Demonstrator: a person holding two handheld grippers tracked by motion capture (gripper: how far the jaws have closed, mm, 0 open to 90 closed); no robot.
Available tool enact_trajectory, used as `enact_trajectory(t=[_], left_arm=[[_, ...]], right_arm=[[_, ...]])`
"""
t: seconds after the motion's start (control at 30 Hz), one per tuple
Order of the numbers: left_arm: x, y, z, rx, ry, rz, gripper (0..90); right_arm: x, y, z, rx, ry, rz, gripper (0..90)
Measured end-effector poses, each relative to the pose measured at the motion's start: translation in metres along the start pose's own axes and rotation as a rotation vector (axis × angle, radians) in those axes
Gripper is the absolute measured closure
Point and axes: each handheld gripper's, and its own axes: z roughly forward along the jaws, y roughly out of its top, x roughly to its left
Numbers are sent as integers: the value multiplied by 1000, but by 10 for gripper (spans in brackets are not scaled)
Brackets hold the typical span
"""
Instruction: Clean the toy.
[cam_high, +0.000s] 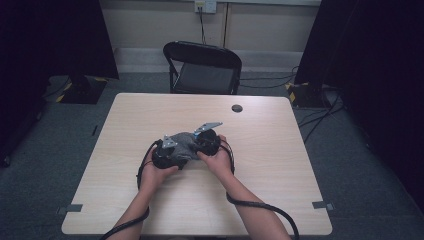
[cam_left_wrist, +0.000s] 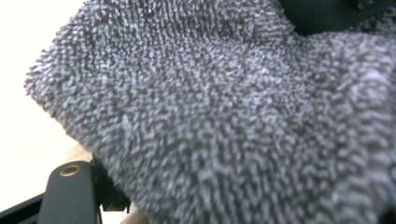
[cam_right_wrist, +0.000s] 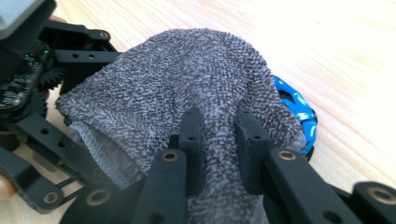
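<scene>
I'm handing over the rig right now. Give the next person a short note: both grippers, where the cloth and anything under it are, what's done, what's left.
Right gripper: shut on the grey cloth, pinching a fold.
Left gripper: at the cloth's other side; whether it grips is hidden.
Cloth bunched mid-table, draped over a blue object that peeks out beside it.
Done: cloth gathered between both grippers.
Left: probably wrapping or uncovering the blue object; which one is unclear.

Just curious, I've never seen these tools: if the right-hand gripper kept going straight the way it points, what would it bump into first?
It is already shut on the grey cloth. Straight beyond, the right gripper would probably push that cloth into the left gripper, though depth is unclear.
</scene>
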Motion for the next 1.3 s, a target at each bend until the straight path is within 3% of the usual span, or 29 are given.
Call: enact_trajectory(t=[1.3], left_arm=[[0, 0, 0, -1, -1, -5, 243]], right_arm=[[-54, -3, -8, 18, -133, 68, 751]])
